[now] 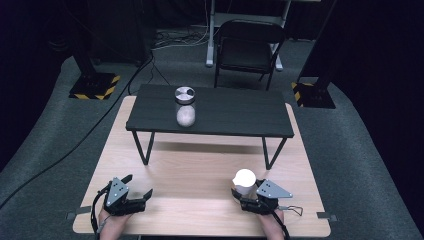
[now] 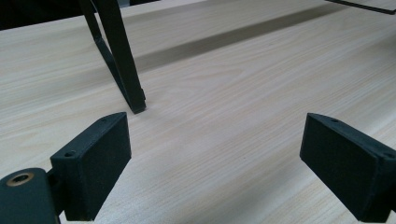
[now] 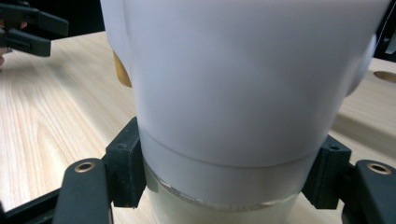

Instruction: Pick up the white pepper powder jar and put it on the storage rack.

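Both forearms come in low over the near edge of the table (image 1: 200, 175). The left gripper (image 1: 137, 187) lies near the near-left corner, pointing forward and slightly right, its jaws wide apart with nothing between them; in the left gripper view the left gripper (image 2: 215, 158) frames bare wood, with one black leg of the shelf (image 2: 119, 56) standing on the table ahead of its left jaw.

The right gripper (image 1: 239, 192) sits near the near-right corner, well apart from the left one, with the grey plate on top. It is clamped on a white cup (image 1: 245, 180) that stands upright on the table, just in front of the hand. In the right gripper view the cup (image 3: 233, 84) is gripped low on its body, a jaw pressed to each side, where the white wall meets a glassy base band. Behind the cup's left side a small yellow-brown patch peeks out; what it is cannot be told.

A low black shelf (image 1: 210, 112) stands across the far half of the table, between the cup and the far edge. On its left part stands a jar (image 1: 185, 106) with a metal lid and a pale round thing inside. Beyond the table, a black chair (image 1: 247, 47) stands on the grey floor.

No writing or brand is legible on anything.
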`<state>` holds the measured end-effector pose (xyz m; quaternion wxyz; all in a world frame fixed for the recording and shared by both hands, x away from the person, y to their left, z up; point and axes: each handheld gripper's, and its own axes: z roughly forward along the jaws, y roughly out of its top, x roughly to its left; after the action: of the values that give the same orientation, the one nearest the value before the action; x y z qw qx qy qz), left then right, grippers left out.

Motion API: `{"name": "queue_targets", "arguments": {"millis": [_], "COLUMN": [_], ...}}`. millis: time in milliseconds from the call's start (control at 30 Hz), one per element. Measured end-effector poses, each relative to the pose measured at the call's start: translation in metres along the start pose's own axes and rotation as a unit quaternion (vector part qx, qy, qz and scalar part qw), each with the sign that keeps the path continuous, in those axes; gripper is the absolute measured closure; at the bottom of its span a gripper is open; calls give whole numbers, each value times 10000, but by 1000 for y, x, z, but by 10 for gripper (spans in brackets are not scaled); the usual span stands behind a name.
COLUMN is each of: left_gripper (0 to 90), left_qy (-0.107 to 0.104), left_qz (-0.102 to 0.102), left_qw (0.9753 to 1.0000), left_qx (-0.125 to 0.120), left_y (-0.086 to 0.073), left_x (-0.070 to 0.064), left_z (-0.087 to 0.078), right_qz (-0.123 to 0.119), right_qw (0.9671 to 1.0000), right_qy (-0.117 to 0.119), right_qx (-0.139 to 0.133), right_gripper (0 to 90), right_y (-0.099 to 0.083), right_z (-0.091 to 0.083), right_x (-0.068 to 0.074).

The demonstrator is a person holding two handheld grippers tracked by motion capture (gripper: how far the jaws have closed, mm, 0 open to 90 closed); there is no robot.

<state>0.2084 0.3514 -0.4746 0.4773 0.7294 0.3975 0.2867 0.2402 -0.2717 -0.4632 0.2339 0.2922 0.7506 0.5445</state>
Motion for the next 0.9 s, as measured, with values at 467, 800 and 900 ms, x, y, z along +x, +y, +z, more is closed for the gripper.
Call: {"name": "queue_targets", "arguments": {"millis": [467, 800, 900], "left_gripper": [84, 83, 84], "left_qy": [-3, -7, -6], "left_qz": [-17, -11, -13], "left_qw": [10000, 10000, 10000], "left_qx": [-8, 17, 12], "left_y": [0, 0, 0], "left_x": [0, 0, 0], "left_z": [0, 0, 0], "right_qz": [-108, -275, -234], "right_qw": [9998, 9992, 9989], "right_qy": [-16, 86, 124], "right_qx": [-181, -290, -375], "right_gripper": [296, 296, 296], "right_y": [43, 85, 97], "right_z": [-13, -12, -13], "right_x": [-10, -17, -20]}}
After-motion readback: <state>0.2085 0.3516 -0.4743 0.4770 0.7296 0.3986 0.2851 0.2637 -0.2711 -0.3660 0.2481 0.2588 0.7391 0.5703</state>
